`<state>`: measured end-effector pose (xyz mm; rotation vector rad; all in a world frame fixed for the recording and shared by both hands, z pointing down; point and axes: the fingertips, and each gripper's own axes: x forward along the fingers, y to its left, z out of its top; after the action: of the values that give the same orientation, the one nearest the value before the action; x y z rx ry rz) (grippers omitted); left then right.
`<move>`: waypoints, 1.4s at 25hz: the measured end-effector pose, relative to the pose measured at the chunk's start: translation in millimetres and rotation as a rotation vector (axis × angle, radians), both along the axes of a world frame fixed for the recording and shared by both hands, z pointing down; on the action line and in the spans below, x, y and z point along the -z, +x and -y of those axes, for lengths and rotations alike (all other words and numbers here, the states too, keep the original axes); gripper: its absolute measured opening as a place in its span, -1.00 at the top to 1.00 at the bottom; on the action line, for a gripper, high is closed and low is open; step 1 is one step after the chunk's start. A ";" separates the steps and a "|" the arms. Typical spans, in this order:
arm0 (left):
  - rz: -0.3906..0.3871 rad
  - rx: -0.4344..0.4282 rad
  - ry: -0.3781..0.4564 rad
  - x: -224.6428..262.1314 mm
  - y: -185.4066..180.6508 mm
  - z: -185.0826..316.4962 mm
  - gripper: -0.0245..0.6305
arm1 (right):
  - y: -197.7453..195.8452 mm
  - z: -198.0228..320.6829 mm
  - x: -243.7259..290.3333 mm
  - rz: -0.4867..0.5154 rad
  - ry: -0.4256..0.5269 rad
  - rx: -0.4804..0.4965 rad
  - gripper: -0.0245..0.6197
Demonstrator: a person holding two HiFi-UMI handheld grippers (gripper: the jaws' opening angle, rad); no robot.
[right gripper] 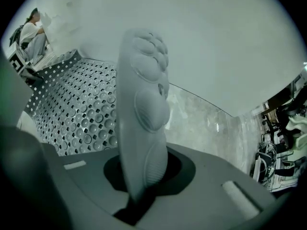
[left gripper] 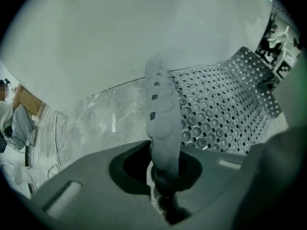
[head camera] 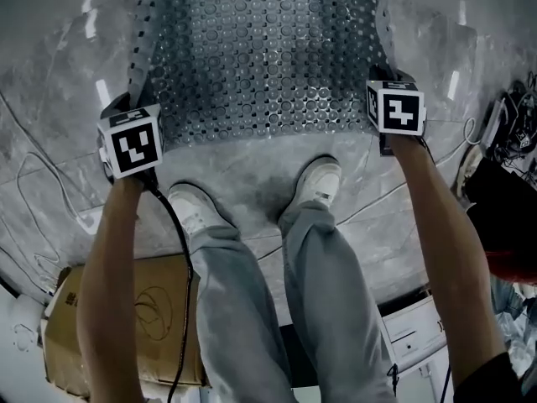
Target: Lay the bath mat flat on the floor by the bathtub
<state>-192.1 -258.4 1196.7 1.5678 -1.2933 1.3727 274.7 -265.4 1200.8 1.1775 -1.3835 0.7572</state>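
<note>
Holds the perforated bath mat (head camera: 260,65) spread wide and low over the marble floor (head camera: 252,170), near the white bathtub (left gripper: 120,37) wall on the far side, with both side edges curled upward. Clamps its left edge in the closed left gripper (left gripper: 164,174) and its right edge in the closed right gripper (right gripper: 139,186). Cannot tell whether its sagging middle touches the floor. Stands with white shoes (head camera: 195,210) just near of its near edge, a cardboard box (head camera: 151,317) at near left.

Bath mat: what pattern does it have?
The bath mat is grey, covered with small round cups and holes; clearest in head view.
</note>
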 end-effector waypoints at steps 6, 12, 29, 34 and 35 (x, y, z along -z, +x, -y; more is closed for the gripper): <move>0.011 0.009 0.016 -11.2 -18.2 -5.4 0.75 | 8.0 -5.1 -14.1 -0.016 -0.001 -0.011 0.76; 0.001 0.037 -0.004 -6.2 -35.9 -10.3 0.60 | 14.8 -8.3 -11.5 -0.016 -0.024 -0.040 0.59; 0.152 0.130 -0.112 62.6 -47.4 -46.4 0.91 | 33.8 -56.2 48.8 -0.006 -0.087 -0.110 0.53; 0.115 0.212 -0.151 72.2 -31.7 -64.1 0.91 | 3.3 -59.8 60.4 0.058 -0.121 -0.085 0.55; 0.102 0.216 -0.154 73.3 -27.9 -67.6 0.91 | -2.2 -61.9 64.0 0.063 -0.125 -0.083 0.57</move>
<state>-219.9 -190.8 1123.4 1.2307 -1.3406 1.3936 272.5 -203.5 1136.8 1.1265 -1.3257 0.9330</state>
